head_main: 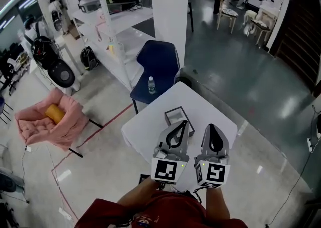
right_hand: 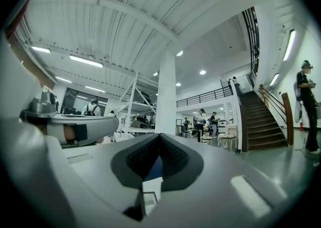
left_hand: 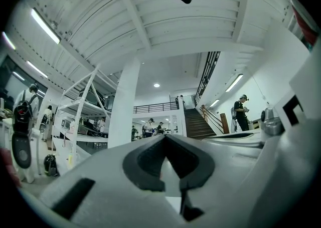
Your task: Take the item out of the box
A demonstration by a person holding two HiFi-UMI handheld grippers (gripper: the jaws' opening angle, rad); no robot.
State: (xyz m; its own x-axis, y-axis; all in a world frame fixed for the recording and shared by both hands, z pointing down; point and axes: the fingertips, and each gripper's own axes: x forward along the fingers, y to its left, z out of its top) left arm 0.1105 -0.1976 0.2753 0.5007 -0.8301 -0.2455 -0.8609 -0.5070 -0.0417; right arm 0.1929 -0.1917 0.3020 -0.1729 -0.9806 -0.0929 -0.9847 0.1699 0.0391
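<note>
Markings first: saw two black-and-white square patterns, one on the marker cube of the left gripper, one on the marker cube of the right gripper; blocks only, not letters. Could not read the label of the single clear plastic water bottle, too small.

Counted one small dark-rimmed open box, set on the white square table toward its 12 o'clock side. Saw a pale inside; could not make out the item in it. Saw the left gripper's tips overlap the box's near edge in the head view; could not tell whether they touched.

Found the left gripper's jaws closed tip to tip in the left gripper view, with nothing between them. Found the right gripper likewise fully closed and empty, at 3 o'clock of the left one.

Counted one dark blue plastic chair at the table's 11 o'clock, bottle upright on its seat. Counted one pink padded armchair at 9 o'clock, well apart, with one yellow cushion on it. Noted one white square pillar at 12 o'clock and white metal shelving at 10 o'clock.
</note>
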